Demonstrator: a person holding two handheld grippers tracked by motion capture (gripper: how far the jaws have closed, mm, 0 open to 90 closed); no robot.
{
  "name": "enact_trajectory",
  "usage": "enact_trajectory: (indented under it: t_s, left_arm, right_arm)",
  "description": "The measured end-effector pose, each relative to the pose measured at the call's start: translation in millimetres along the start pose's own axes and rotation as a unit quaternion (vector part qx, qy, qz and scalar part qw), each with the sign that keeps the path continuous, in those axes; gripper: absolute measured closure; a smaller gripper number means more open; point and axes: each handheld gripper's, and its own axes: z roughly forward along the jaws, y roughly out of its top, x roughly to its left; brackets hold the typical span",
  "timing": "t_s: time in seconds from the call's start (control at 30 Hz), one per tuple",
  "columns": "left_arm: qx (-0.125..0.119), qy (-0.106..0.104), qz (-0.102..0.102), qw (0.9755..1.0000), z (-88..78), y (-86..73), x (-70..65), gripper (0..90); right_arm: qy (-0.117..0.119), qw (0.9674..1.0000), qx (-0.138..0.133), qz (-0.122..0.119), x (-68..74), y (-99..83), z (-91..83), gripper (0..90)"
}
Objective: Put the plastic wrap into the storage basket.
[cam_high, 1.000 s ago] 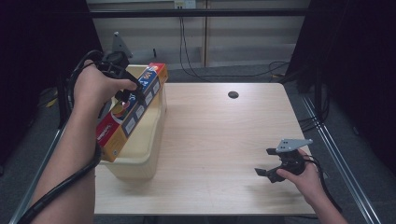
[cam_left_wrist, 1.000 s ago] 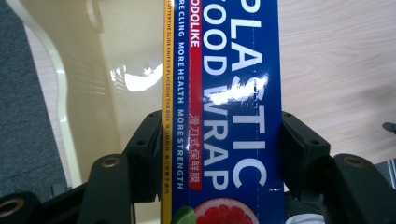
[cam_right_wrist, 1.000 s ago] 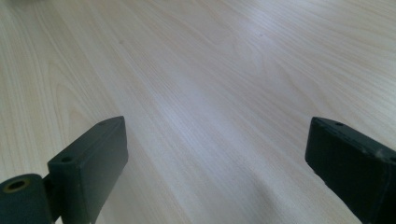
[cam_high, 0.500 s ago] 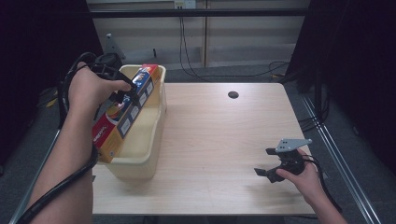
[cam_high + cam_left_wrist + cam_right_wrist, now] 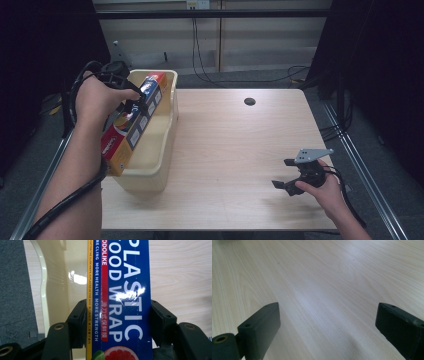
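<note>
Blue wrap box [image 5: 120,302] — ends cropped, gripper-clamped [image 5: 117,322]

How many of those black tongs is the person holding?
2. The left tongs are clamped on a plastic wrap box tilted over the cream bin. The right tongs hang open over the bare table near its right front corner.
</note>
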Motion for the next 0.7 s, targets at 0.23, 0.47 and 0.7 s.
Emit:
enact_trajectory:
  t_s: [0.23,0.47,0.7]
  left_arm:
    - [0.000,0.004,0.000,1.0000,4.9,0.9,0.2,41.0]
    - [0.003,0.003,-0.003,1.0000,10.7,0.8,0.1,41.0]
    - [0.010,0.005,-0.003,0.9999,18.0,-0.5,2.2,41.0]
  right_arm:
    - [0.002,1.0000,0.001,0.000,-0.2,0.3,0.3,5.8]
    - [0.001,1.0000,0.002,0.000,0.1,0.1,0.8,5.8]
    - [0.000,1.0000,0.002,0.000,0.1,0.1,1.1,5.8]
